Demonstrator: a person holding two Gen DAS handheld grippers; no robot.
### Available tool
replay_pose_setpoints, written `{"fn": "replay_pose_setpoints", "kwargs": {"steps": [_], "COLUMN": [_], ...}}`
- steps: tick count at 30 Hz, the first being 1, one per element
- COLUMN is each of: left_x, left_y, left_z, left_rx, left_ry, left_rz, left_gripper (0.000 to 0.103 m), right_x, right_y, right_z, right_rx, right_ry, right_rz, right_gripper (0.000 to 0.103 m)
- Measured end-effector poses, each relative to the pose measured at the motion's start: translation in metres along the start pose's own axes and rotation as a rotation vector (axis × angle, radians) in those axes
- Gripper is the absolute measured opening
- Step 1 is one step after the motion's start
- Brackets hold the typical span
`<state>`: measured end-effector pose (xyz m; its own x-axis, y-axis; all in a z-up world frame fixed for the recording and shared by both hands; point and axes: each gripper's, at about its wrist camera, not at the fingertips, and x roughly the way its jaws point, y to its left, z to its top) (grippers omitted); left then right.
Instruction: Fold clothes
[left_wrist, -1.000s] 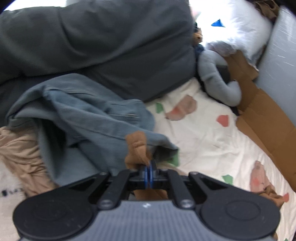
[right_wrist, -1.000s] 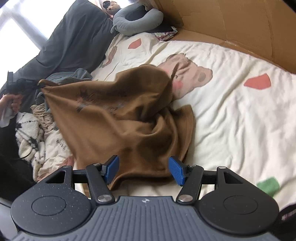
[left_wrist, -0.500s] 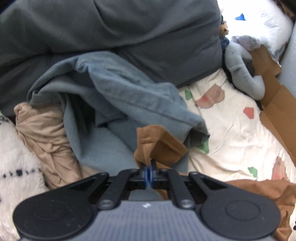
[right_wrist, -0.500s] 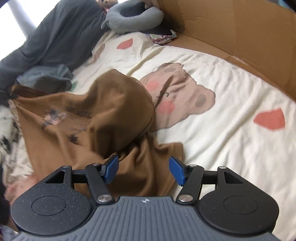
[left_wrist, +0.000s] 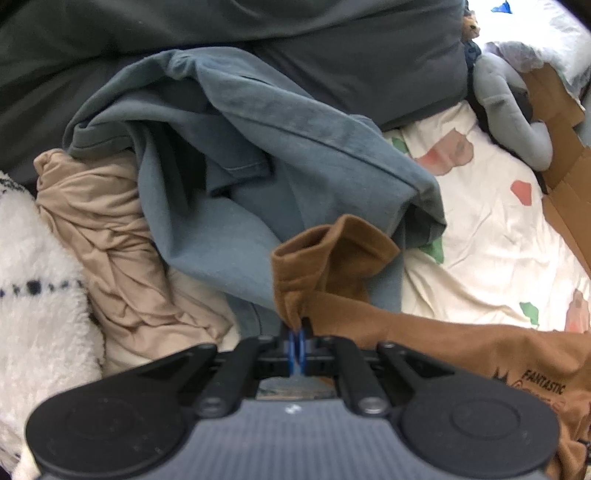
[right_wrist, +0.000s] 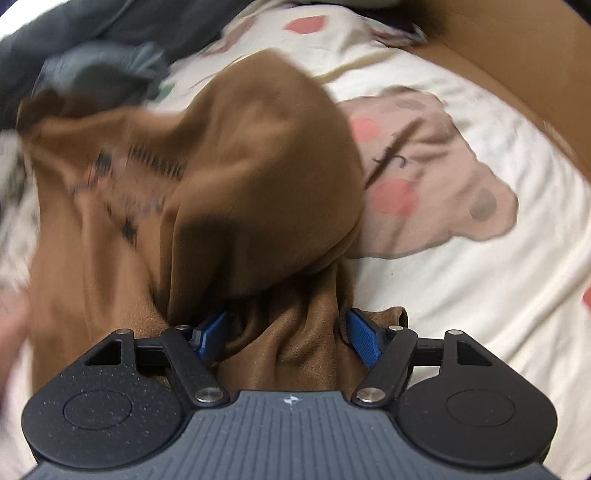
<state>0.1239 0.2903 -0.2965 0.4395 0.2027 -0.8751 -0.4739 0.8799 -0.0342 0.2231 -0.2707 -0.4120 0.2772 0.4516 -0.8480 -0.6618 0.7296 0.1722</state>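
Note:
A brown T-shirt (left_wrist: 325, 258) with dark print lies crumpled on a cream bed sheet (right_wrist: 480, 295) with a bear pattern. My left gripper (left_wrist: 296, 341) is shut on a bunched corner of the shirt, and the cloth sticks up past its pads. In the right wrist view the brown T-shirt (right_wrist: 258, 166) bulges up, blurred. My right gripper (right_wrist: 287, 338) stands open low over it. A gathered fold of the shirt fills the gap between its blue pads (right_wrist: 364, 341).
A blue-grey garment (left_wrist: 258, 147), a beige garment (left_wrist: 110, 240) and a white fluffy one (left_wrist: 33, 295) are piled behind the left gripper. A dark grey duvet (left_wrist: 258, 37) lies beyond. A grey neck pillow (left_wrist: 509, 110) and a cardboard wall (right_wrist: 498, 55) border the bed.
My left gripper has sunk toward the clothes pile with the shirt corner. My right gripper has come down onto the shirt, and a fold now sits between its jaws.

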Motion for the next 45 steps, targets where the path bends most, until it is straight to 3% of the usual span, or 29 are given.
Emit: {"fn": "replay_pose_setpoints", "kwargs": {"steps": [2, 4, 7, 17, 26, 35, 45], "left_x": [-0.001, -0.002, -0.002, -0.004, -0.013, -0.019, -0.012], "left_y": [-0.004, -0.007, -0.013, -0.025, -0.046, -0.074, -0.107], "left_z": [0.001, 0.002, 0.004, 0.006, 0.009, 0.000, -0.036], "left_rx": [0.008, 0.011, 0.025, 0.028, 0.046, 0.065, 0.126], "left_ry": [-0.003, -0.004, -0.008, -0.020, -0.033, -0.004, 0.100], "left_rz": [-0.003, -0.007, -0.014, -0.047, -0.132, -0.252, -0.368], "left_gripper": [0.003, 0.003, 0.003, 0.003, 0.003, 0.003, 0.003], "right_x": [-0.001, -0.003, -0.007, -0.047, -0.100, -0.158, -0.210], "right_y": [0.002, 0.000, -0.003, -0.004, -0.012, -0.011, 0.001], "right_z": [-0.002, -0.002, -0.004, -0.021, -0.051, -0.112, -0.192], "right_rx": [-0.022, -0.017, 0.002, 0.082, 0.222, 0.395, 0.583], "right_ry": [0.005, 0.013, 0.021, -0.043, -0.078, -0.078, -0.035], "right_rz": [-0.017, -0.021, 0.002, -0.034, -0.102, -0.248, -0.332], "right_gripper": [0.048, 0.018, 0.007, 0.003, 0.003, 0.003, 0.004]}}
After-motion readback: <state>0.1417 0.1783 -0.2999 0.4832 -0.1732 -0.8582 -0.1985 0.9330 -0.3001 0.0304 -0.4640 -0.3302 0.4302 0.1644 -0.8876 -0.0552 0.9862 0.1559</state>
